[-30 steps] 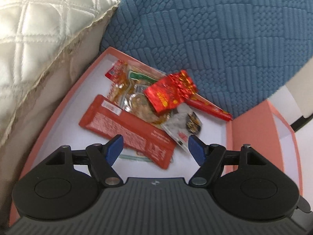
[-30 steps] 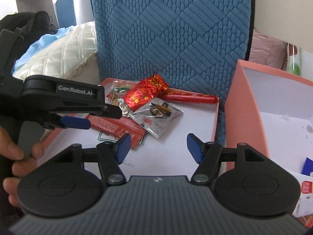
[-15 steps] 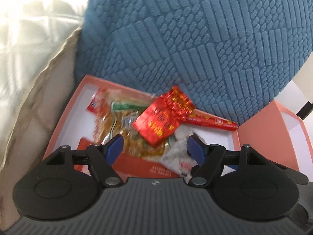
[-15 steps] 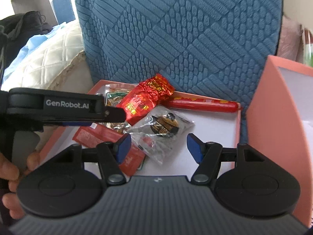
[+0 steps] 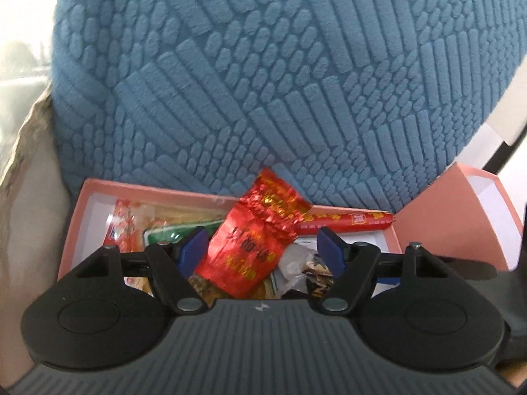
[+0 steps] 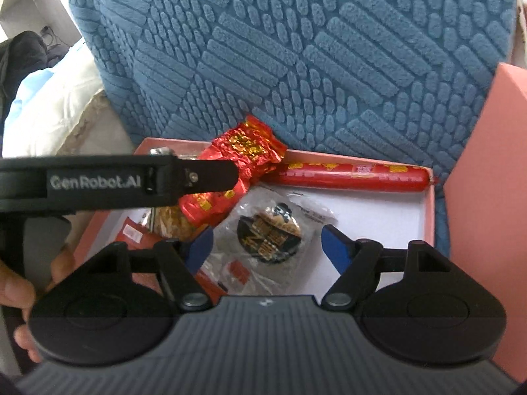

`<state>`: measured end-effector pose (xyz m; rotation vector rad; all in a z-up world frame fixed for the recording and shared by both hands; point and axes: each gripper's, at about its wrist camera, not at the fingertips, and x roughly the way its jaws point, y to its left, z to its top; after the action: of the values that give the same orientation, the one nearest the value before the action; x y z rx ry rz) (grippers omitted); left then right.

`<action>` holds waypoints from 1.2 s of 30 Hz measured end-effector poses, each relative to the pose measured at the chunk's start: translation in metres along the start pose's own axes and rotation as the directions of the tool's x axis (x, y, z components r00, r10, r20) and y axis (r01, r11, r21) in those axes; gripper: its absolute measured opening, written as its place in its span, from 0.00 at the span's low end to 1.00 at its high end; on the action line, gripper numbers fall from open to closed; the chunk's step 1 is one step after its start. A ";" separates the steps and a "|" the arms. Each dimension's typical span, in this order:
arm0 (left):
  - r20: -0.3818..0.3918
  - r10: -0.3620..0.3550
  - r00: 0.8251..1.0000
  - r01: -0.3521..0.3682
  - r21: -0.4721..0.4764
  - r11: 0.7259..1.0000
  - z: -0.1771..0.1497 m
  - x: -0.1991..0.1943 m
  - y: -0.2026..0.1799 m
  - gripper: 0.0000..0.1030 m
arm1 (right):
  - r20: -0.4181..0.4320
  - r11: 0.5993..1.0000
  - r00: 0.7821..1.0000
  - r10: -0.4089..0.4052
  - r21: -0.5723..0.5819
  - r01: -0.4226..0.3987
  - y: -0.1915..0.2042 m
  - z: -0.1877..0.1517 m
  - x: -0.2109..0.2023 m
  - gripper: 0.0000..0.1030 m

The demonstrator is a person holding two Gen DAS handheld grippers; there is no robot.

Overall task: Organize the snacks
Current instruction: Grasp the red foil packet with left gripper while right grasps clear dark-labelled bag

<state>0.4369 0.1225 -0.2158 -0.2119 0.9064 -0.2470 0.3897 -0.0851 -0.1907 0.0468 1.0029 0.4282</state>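
The left gripper [image 5: 263, 247] is wide open around a crinkly red foil snack bag [image 5: 250, 247], not squeezing it. The right gripper [image 6: 266, 247] has just been opening; a clear packet with a dark round snack [image 6: 268, 230] lies between its jaws, untouched. Both snacks lie in a flat pink cardboard box [image 6: 425, 210]. A long red sausage stick [image 6: 355, 176] lies along its far side, against a blue bumpy cushion [image 5: 263, 82].

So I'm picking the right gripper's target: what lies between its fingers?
In the right wrist view, the open right gripper frames a clear packet with a dark round snack, lying in the pink tray; nothing is gripped.
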 end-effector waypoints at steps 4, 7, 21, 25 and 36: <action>0.023 -0.013 1.000 0.012 0.026 1.000 0.001 -0.001 0.000 0.75 | -0.016 1.000 1.000 -0.015 -0.001 0.015 -0.001 0.006 0.008 0.74; 0.035 -0.037 0.999 0.036 0.033 0.999 0.001 -0.002 0.000 0.75 | -0.024 1.000 1.000 -0.002 0.019 0.003 -0.004 0.010 0.013 0.74; 0.077 -0.033 0.997 0.020 0.159 0.987 0.001 0.010 -0.014 0.75 | -0.088 1.000 0.996 -0.009 -0.005 0.009 -0.007 -0.002 0.017 0.54; 0.052 -0.025 0.998 0.014 0.201 0.980 -0.001 0.017 -0.018 0.75 | -0.079 0.997 0.995 -0.062 -0.043 0.058 0.000 -0.005 0.017 0.49; 0.057 0.024 0.998 -0.040 0.314 0.949 -0.007 0.036 -0.032 0.75 | -0.088 0.995 0.992 -0.092 -0.047 0.088 -0.009 -0.012 0.007 0.48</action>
<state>0.4481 0.0805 -0.2378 0.0928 0.8054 -0.3509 0.3856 -0.0930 -0.2048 -0.0567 1.0803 0.3718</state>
